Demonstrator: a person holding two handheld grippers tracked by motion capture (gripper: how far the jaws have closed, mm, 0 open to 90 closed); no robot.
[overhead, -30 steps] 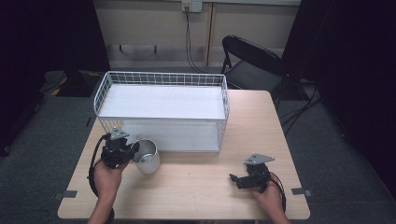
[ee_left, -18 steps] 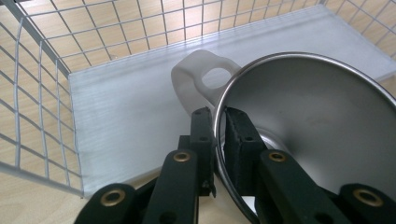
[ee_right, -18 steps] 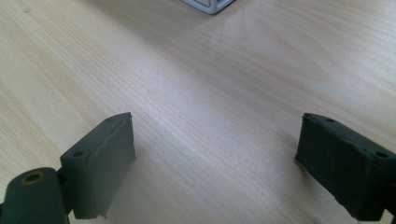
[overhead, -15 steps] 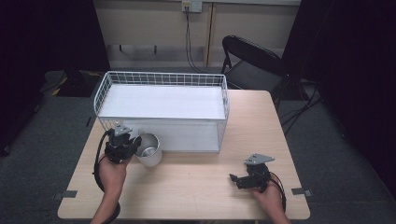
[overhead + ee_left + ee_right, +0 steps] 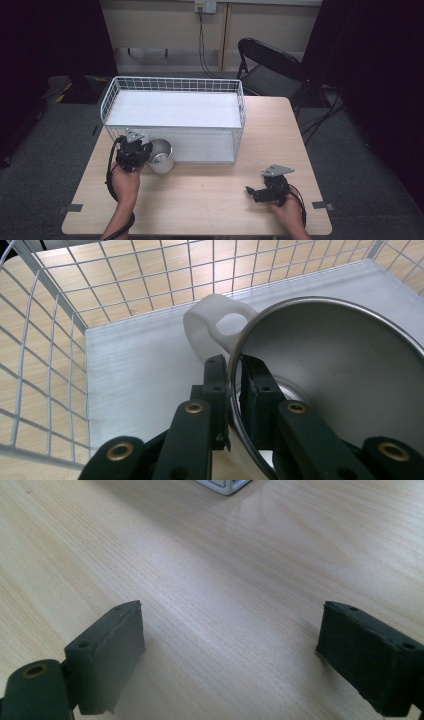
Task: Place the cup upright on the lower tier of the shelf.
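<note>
In the high view, a white wire basket [image 5: 172,112] is seen across the upper middle of the wooden table [image 5: 210,190], and a metal cup [image 5: 160,156] is held at the basket's front edge, left of centre in the frame. The left gripper [image 5: 137,150] is seen clamped on the cup's rim, the hand [image 5: 125,182] behind it reaching up from the lower left. At the lower right of the frame, the right gripper [image 5: 252,192] is held low over bare table, well apart from cup and basket. In the left gripper view, the cup [image 5: 340,375] takes up the right half of the frame; its thin rim is pinched between the two black jaws, one pad [image 5: 216,377] outside the wall and one inside, so the jaws stand narrow and gripped on metal. A white handle [image 5: 210,322] juts from the cup at upper centre, and the basket's pale floor [image 5: 135,370] and wire wall [image 5: 40,355] are seen beyond and to the left, so the cup appears to be over the basket's edge; whether it rests on anything cannot be told. In the right gripper view, the jaws are spread wide with nothing between them, only wood grain below, and a corner of the basket [image 5: 222,486] shows at the top edge. The pick-up is judged done; setting the cup down inside the basket and letting go seem to be left.
</note>
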